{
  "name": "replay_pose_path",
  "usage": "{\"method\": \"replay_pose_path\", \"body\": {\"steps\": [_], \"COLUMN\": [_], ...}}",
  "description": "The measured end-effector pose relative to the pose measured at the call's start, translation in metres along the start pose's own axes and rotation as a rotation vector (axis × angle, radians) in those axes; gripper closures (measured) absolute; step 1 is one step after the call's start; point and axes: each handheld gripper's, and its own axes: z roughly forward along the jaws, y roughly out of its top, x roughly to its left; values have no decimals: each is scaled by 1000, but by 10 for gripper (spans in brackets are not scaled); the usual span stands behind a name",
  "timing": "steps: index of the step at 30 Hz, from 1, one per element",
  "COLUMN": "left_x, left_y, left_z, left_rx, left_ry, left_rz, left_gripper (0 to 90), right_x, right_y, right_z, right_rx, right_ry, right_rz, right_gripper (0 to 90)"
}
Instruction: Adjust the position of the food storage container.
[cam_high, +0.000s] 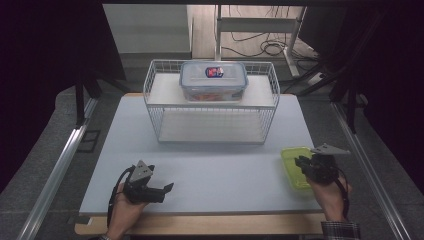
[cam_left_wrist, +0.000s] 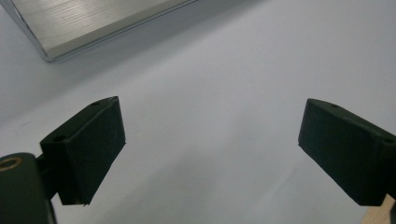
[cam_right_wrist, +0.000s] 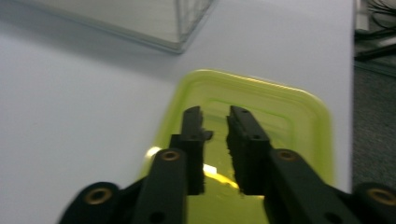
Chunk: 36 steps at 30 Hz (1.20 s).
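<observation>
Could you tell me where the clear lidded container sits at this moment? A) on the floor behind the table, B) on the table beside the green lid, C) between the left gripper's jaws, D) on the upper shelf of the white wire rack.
D: the clear lidded container rests on the upper shelf of the white wire rack, far from both grippers.

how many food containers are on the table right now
2: a clear lidded container on the wire rack's top shelf, and a green container at the table's right edge under the right claw.
</observation>
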Motion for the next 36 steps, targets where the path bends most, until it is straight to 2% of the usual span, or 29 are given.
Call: {"method": "replay_pose_path", "body": {"steps": [3, 10, 14, 17, 18, 23, 29, 30, 31, 36], "left_x": [0, 0, -1, -1, -1, -1, -2, -2, -2, -3], "left_y": [0, 0, 0, 0, 0, 0, 0, 0, 0, 0], "left_z": [0, 1, 2, 2, 3, 3, 4, 4, 4, 4], "left_rx": [2, 4, 10, 14, 17, 19, 23, 23, 24, 28], "left_ry": [-1, -5, -5, -6, -7, -8, -6, -6, -6, -7], "left_rz": [0, -1, 5, 5, 7, 9, 17, 17, 17, 22], "left_gripper": [71, 72, 73, 73, 73, 73, 73, 73, 73, 73], "right_x": [-13, -44, -56, -58, -58, -54, -32, -32, -22, 5], "right_y": [-3, -17, -25, -28, -31, -30, -21, -21, -17, -8], "right_z": [-7, -14, -10, -5, 0, 5, 15, 15, 20, 30], "right_rx": [-9, 7, 31, 51, 74, 85, 85, 85, 82, 86], "right_ry": [-43, -130, -151, -149, -146, -137, -83, -83, -41, 42], "right_rz": [23, 100, 126, 133, 131, 126, 95, 95, 84, 54], "right_gripper": [879, 888, 887, 887, 885, 888, 888, 888, 887, 887]}}
